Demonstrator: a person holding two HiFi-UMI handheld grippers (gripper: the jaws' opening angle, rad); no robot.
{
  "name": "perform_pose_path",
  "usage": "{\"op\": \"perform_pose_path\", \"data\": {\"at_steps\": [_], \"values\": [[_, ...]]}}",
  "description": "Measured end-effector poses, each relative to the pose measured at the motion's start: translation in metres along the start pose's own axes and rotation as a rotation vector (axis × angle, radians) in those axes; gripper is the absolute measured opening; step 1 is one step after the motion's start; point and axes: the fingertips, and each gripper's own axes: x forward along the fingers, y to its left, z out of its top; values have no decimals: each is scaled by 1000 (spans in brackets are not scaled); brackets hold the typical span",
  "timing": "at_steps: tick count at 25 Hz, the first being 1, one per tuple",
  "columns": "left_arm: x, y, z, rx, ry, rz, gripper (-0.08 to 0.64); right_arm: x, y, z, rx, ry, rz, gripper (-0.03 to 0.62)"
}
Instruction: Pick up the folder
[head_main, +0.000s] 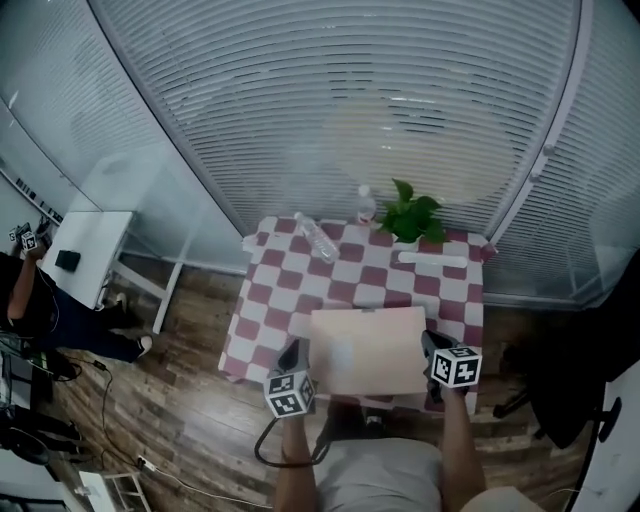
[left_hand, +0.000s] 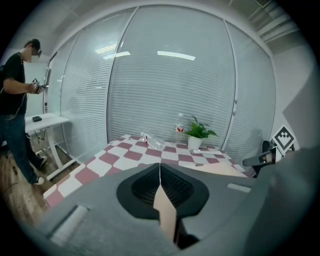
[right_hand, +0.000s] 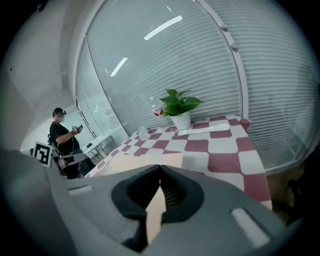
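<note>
**Task item.** A beige folder (head_main: 368, 352) is found at the near edge of the counter (head_main: 265, 300), which is covered by a red-and-white chequered cloth. The folder's near edge projects past the counter edge towards the person. Whether the folder rests on the cloth or is held just clear of it cannot be told.

**Grippers.** The left gripper (head_main: 299, 352) is located at the folder's left edge and the right gripper (head_main: 429, 343) at its right edge. In the left gripper view the jaws are seen pressed together, with a thin beige edge of the folder pinched between the ribbed pads. The same is recorded in the right gripper view, where the jaws are closed on the folder's thin edge. Both grippers are angled downward towards the counter.

**Other items on the counter.** At the far side, a clear water bottle (head_main: 316, 238) is noted lying on its side. An upright bottle with a red label (head_main: 366, 205) stands beside a green potted plant (head_main: 412, 220) in a white pot. A flat white oblong item (head_main: 432, 260) lies just in front of the plant and cannot be identified. All four are well apart from the folder.

**Surroundings.** A glass wall with slatted blinds (head_main: 350, 100) is observed behind the counter, and a wooden floor (head_main: 190, 400) below it. To the left, a white side table (head_main: 95, 240) carries a small dark object (head_main: 67, 260). A person in dark clothing (head_main: 25, 300) stands beside that table.
</note>
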Motion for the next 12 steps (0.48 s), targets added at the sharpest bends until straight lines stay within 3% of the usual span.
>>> {"op": "perform_pose_path", "data": {"at_steps": [6, 8, 12], "values": [[-1, 14, -42, -165, 80, -5, 12, 1, -10, -20, 30, -7, -26, 2], [3, 10, -50, -175, 107, -29, 20, 1, -12, -24, 36, -11, -27, 10], [12, 0, -60, -180, 157, -87, 123, 0, -12, -20, 41, -25, -15, 68]]}}
